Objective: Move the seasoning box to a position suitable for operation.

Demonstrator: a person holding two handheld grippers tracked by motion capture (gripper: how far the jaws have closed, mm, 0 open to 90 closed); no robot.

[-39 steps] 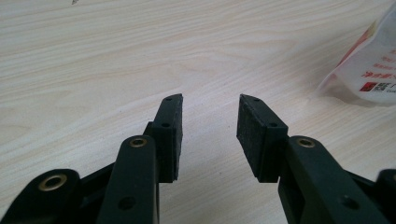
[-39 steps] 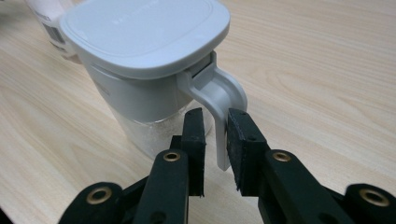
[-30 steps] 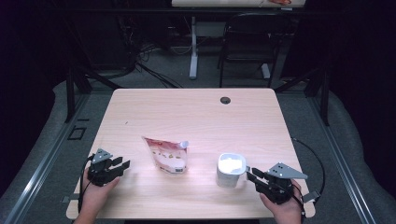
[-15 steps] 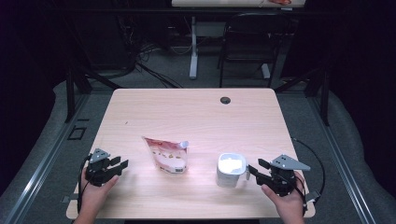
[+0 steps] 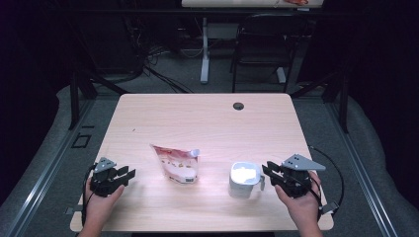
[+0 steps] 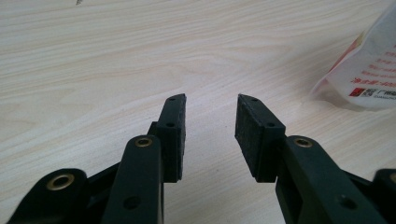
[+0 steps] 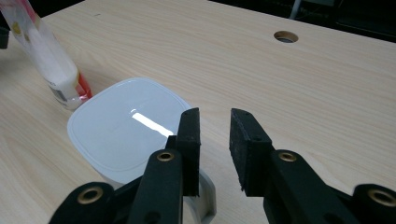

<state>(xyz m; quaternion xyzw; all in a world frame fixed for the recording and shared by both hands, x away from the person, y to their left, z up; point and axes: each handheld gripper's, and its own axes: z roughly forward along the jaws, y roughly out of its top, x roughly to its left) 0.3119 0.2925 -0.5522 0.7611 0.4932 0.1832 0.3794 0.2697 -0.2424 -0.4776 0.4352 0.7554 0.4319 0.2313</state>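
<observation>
The white lidded cup (image 5: 244, 178) is standing just right of the pouch (image 5: 177, 164), its handle (image 7: 205, 198) facing the right gripper (image 7: 214, 122). Both grippers are gaping, empty. Cup appears rigid and glossy; grasping its handle seems best.

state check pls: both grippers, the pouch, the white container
left gripper: open, empty, low over the table, apart from the pouch.
right gripper: open, empty, beside the white container's handle.
spouted pouch: lying flat on the table, spout toward the right; can't tell if capped.
white container: upright, lid on, handle toward the right gripper.
</observation>
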